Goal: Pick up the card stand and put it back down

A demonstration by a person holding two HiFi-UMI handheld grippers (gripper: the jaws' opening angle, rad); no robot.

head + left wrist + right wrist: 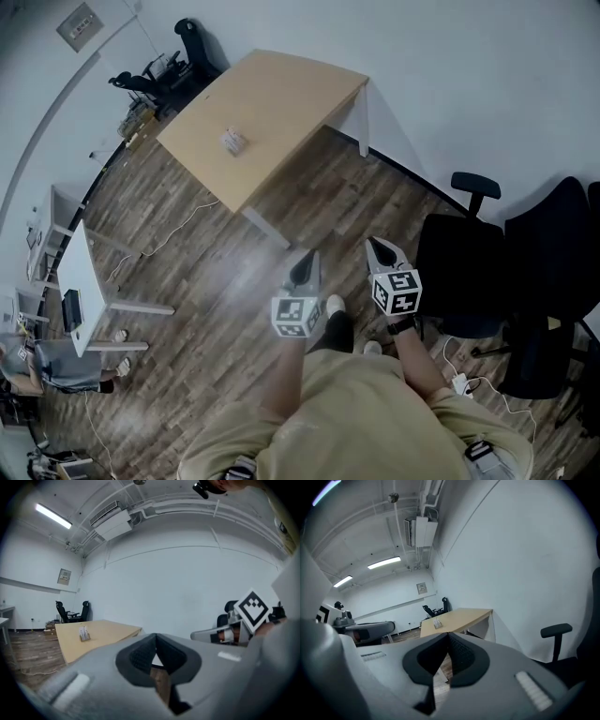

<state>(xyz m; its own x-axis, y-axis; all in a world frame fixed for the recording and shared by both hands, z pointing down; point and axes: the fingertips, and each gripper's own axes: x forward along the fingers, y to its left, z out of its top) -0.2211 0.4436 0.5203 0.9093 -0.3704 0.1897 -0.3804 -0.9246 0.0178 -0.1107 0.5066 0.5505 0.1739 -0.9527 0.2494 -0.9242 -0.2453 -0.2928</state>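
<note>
The small card stand (233, 141) with white cards stands near the middle of a light wooden table (281, 103), far ahead of me. It also shows small on the table in the left gripper view (84, 633) and the right gripper view (437, 624). My left gripper (305, 265) and right gripper (382, 250) hang side by side above the wooden floor, well short of the table. Both point toward it with jaws shut and nothing between them. The right gripper (220, 633) shows at the right of the left gripper view.
Black office chairs (487, 253) stand close on my right by the white wall. A white desk (89, 291) and cables on the floor (169, 230) lie to the left. More black chairs (183, 47) sit beyond the table's far end.
</note>
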